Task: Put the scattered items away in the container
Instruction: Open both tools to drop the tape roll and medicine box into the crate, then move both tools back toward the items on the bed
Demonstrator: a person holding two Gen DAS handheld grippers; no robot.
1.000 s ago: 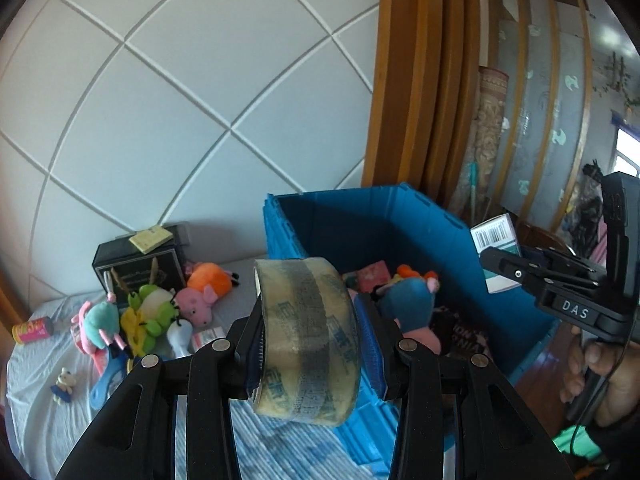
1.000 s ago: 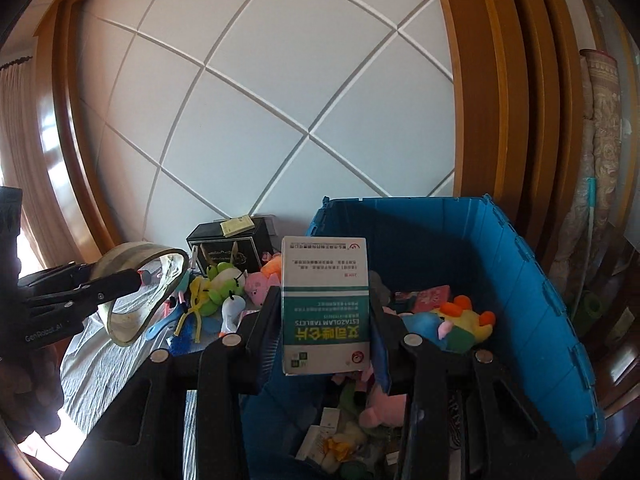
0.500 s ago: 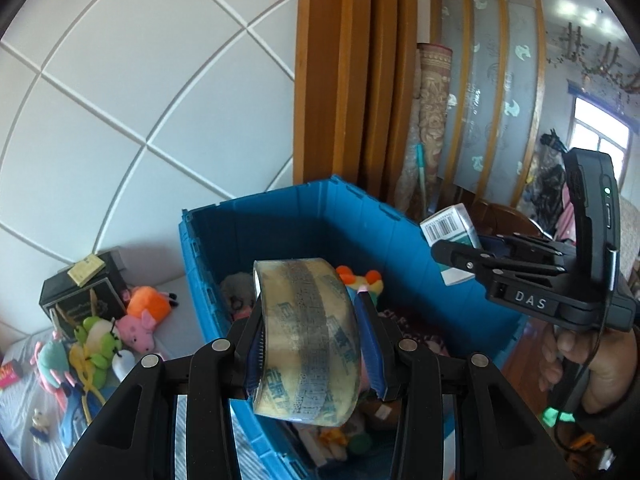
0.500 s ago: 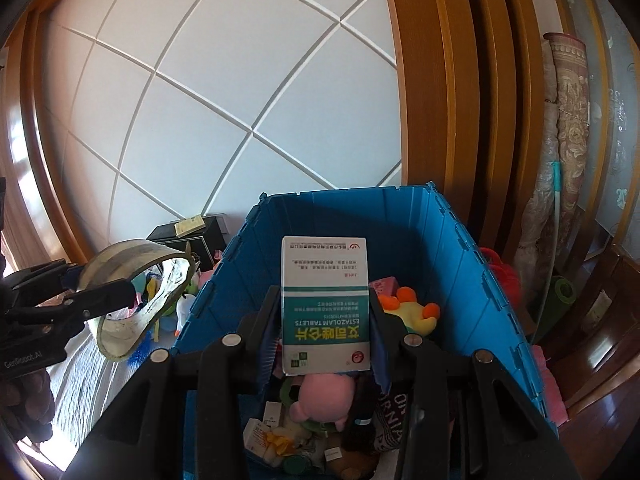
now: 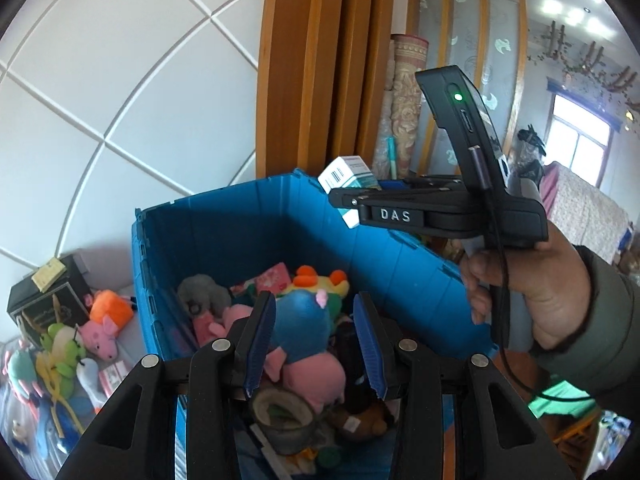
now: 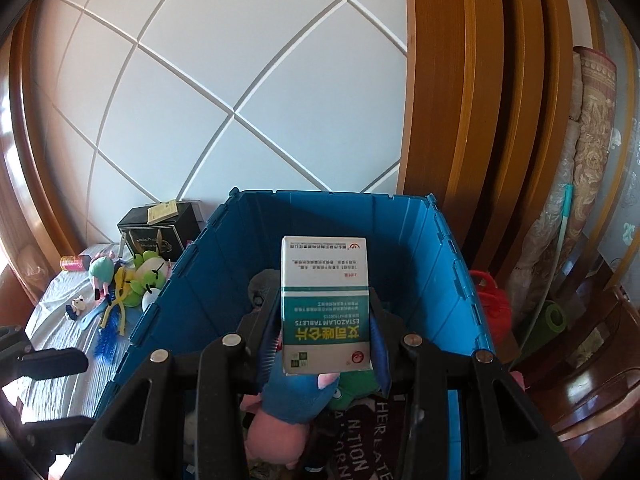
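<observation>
Over the open blue crate (image 5: pixel 240 232), in the lower middle of the left wrist view, the left gripper (image 5: pixel 314 300) is hovering with its jaws standing apart and nothing between them. Just below them, a roll of tape (image 5: pixel 284 416) is lying inside the crate among soft toys, beside a blue plush (image 5: pixel 300 328) and a pink plush (image 5: pixel 316 376). At the right of that frame, a hand (image 5: pixel 532 292) in a dark green sleeve is holding the right gripper (image 5: pixel 344 200) level above the crate's far rim. In the right wrist view, the right gripper (image 6: pixel 324 300) is pointing down into the crate (image 6: pixel 340 216), and its jaws are clamping a white and teal medicine box (image 6: pixel 324 304) by its two long sides, with the print reading upside down. The medicine box is hanging above the toys in the crate and is not touching them. To the left of the crate, a green plush (image 6: pixel 148 276), a blue brush (image 6: pixel 108 340) and other small toys are lying scattered on a pale striped cloth (image 6: pixel 60 320), with a black box (image 6: pixel 160 228) standing behind them against the white panelled wall (image 6: pixel 240 80).
</observation>
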